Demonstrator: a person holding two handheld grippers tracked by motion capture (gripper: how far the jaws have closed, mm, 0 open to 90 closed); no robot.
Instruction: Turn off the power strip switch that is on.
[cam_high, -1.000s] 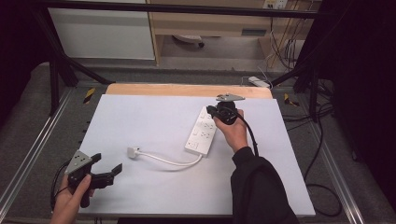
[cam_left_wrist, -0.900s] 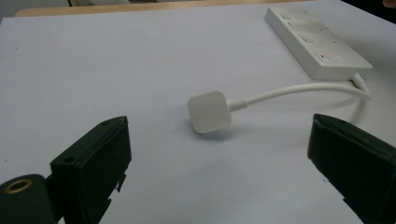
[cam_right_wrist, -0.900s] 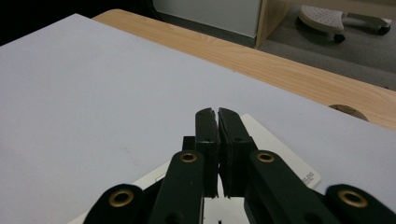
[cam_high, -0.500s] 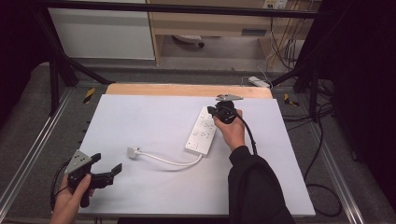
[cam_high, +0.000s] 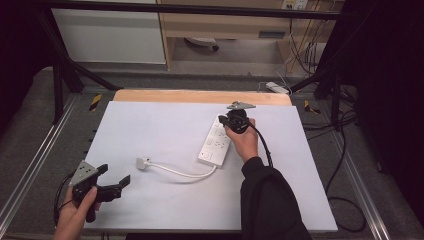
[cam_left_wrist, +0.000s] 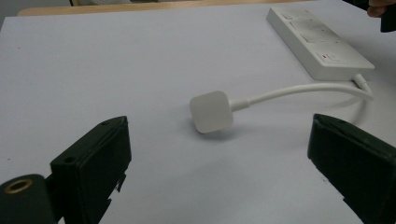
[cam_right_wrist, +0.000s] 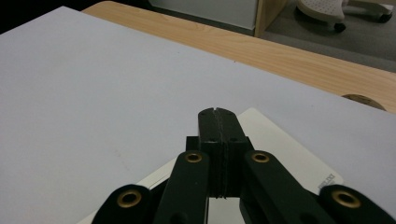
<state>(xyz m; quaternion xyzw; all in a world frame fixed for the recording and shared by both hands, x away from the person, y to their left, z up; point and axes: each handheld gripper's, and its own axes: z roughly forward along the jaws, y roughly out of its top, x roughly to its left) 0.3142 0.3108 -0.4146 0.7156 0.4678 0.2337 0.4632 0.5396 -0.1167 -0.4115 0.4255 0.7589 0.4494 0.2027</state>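
Observation:
A white power strip (cam_high: 215, 143) lies on the white table sheet (cam_high: 150, 125), its short cable (cam_high: 180, 171) curving left to a white square plug (cam_high: 142, 162). My right gripper (cam_high: 228, 121) is shut with nothing between its jaws, resting over the far end of the power strip (cam_right_wrist: 289, 154). Near the table's front left corner, my left gripper (cam_high: 116, 177) is open and points at the plug (cam_left_wrist: 211, 111), which lies a short way ahead between the jaws' lines. The strip (cam_left_wrist: 317, 42) and its cable (cam_left_wrist: 303, 89) lie to the upper right in the left gripper view.
A wooden strip (cam_high: 200, 96) borders the table's far edge. Metal rails run along both sides. Loose cables (cam_high: 345, 150) hang off the right side, and a small white adapter (cam_high: 276, 88) lies on the floor behind the table.

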